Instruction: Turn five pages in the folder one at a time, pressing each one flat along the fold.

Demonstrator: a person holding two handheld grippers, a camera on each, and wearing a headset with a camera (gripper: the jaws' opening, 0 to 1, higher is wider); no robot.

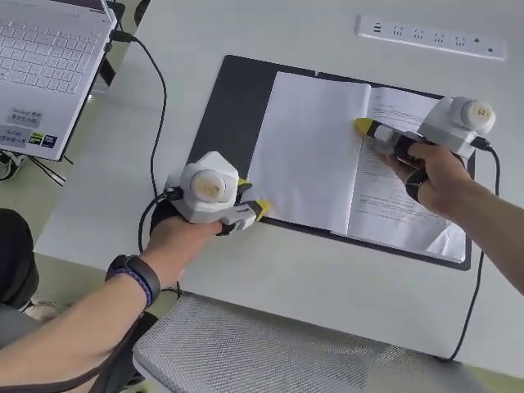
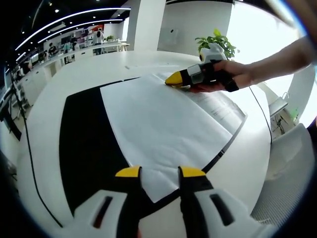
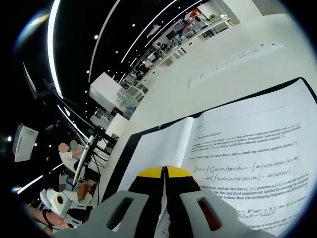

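Head view: laptop (image 1: pixel 49 57) and power strip (image 1: pixel 430 37) near folder (image 1: pixel 233 106) (left tool (image 1: pixel 255 209) jaws apart, right tool (image 1: pixel 364 125) jaws together).

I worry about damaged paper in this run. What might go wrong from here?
1. The right gripper, jaws shut, has its hard yellow tips near the top of the fold; dragging them down may crease or tear the blank white turned page.
2. The left gripper hangs open at that page's lower corner, not gripping it, so the sheet may spring back or the flat black folder slide.
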